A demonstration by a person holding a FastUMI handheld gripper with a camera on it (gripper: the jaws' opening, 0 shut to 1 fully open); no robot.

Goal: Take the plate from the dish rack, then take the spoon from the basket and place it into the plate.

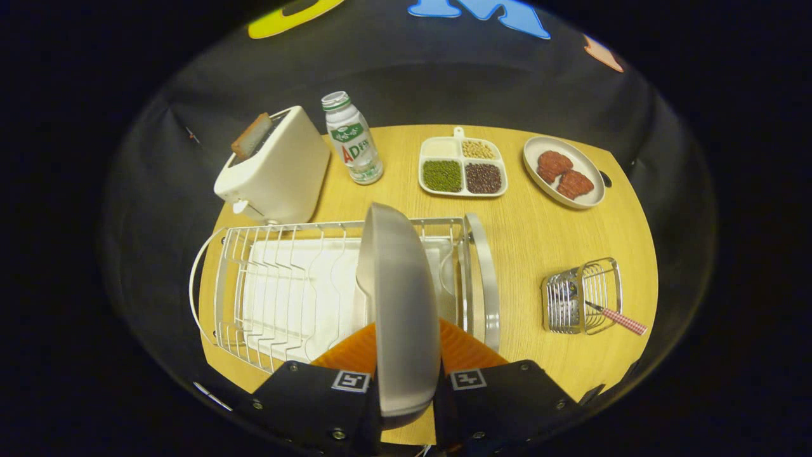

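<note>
Tabletop (545,254); claw (406,374) level, clamping upright plate (403,298).

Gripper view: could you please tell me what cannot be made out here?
- Spoon bowl, hidden inside the small wire basket; its checked handle sticks out.
- Drainer tray middle, behind the grey round plate clamped in the gripper.
- White bottle label, too small.

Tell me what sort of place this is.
Probably a mock kitchen tabletop in a booth: a white toaster holding bread, a wire dish rack and a divided tray of beans share a round wooden table. The gripper is shut on a grey plate.
</note>
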